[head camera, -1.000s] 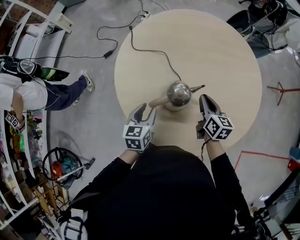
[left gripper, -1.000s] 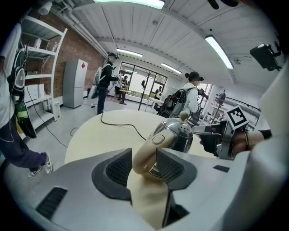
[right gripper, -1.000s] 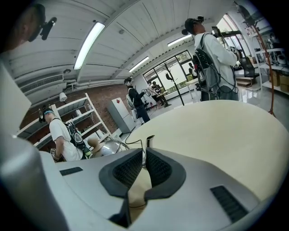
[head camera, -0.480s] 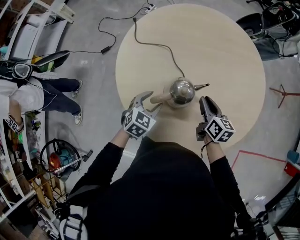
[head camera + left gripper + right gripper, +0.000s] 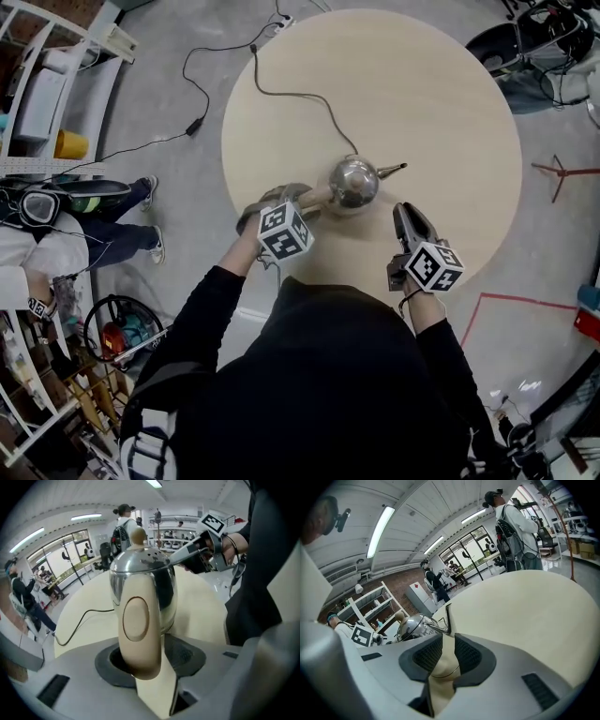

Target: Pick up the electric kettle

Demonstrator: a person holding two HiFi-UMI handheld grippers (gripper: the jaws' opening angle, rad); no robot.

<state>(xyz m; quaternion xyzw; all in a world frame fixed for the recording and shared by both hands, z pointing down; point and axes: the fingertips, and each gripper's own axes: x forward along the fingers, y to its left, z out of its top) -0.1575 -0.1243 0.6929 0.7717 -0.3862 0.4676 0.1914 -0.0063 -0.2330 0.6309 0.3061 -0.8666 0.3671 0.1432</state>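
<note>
Round counter, kettle parked near its middle, not lifted yet: left gripper fingers just been closing round the handle, not pinching; right gripper fingers barely apart, empty.

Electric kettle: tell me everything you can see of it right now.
The rounded, mirror-shiny steel electric kettle stands upright on the round pale wooden table, thin spout opposite the cream handle, cream knob on its lid, black cord trailing across the table. The jaws of the left gripper have just been closing and straddle the handle, a gap showing.
</note>
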